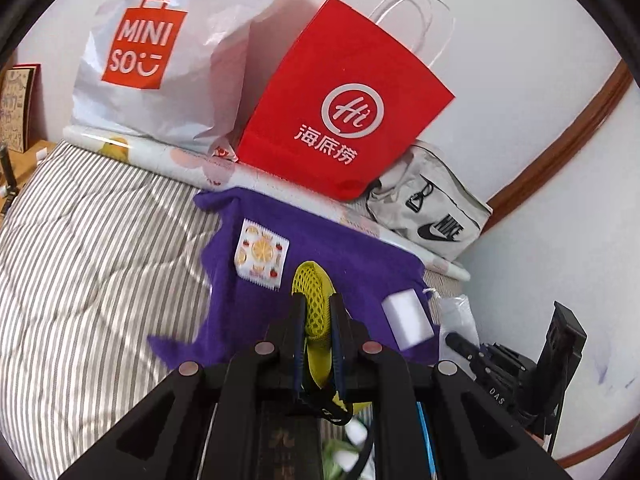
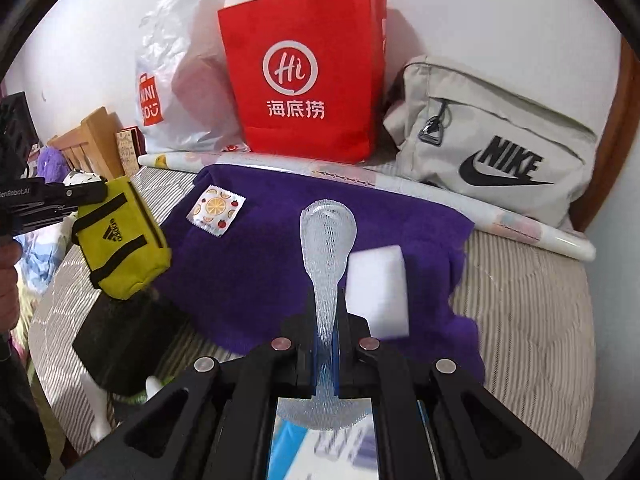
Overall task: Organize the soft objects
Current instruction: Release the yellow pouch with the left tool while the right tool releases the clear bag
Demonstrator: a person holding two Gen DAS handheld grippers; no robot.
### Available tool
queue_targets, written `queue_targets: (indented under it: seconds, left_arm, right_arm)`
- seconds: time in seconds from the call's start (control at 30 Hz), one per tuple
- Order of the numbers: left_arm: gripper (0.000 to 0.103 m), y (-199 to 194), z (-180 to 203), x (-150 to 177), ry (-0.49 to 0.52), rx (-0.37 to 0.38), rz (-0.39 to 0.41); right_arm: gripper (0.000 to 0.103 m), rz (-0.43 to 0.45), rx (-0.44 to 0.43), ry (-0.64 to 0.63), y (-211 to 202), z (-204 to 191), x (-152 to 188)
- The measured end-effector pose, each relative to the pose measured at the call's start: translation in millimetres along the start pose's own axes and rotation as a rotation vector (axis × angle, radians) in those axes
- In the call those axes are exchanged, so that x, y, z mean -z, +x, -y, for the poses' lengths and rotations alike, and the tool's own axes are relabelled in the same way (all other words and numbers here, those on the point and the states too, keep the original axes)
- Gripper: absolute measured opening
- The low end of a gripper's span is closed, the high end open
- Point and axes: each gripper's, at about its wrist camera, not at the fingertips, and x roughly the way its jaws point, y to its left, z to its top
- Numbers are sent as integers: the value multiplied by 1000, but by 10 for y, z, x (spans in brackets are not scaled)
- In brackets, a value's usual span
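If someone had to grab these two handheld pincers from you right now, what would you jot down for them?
Left gripper: jaws shut on the yellow pouch, held in the air left of the purple cloth.
Right gripper: jaws shut on a clear mesh sleeve, held over the cloth.
On the cloth: fruit-print packet at the back left, white foam block near the right gripper.
Behind, along the wall: white bag, red bag, grey bag.
Done: both items picked up. Left: set them down; where they belong is not clear from these views.
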Motion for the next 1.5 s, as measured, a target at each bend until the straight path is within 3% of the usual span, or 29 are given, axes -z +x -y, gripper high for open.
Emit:
queue_targets:
  seconds: [0.13,0.27,0.67,0.93,1.03,1.1,1.37,1.5]
  left_arm:
    - [12,238,-25,-151,-21,20,-9]
    - [12,479,-50,-220,-7,-9,-24]
    - [12,935,-314,-188,-10,-43,-113]
    - [15,1033,-357,-178,13,-99,-136]
    - [19,1047,-351,-179,32,-122,-159]
    - [31,1053,-323,-172,56,-143,-178]
    - [55,804,-164,-156,131,-246,-134]
    - [56,621,-26,-132,200,-349,-90]
  right_arm:
    - [6,-31,-24,-20,207,-56,-141]
    - [6,-79,-38,-41,437,-128,-227]
    - [6,-239,-14,-42,937,-64,-152]
    - [7,-256,-6,-67,1033,-113,-130]
    - [21,-256,-7,-73,1052,-129,-134]
    - [42,-247,-10,-76,1045,-135,-143]
    - [60,-170,12,-77,772,-132,-186]
    - [66,-126,22,-53,546,-106,-170]
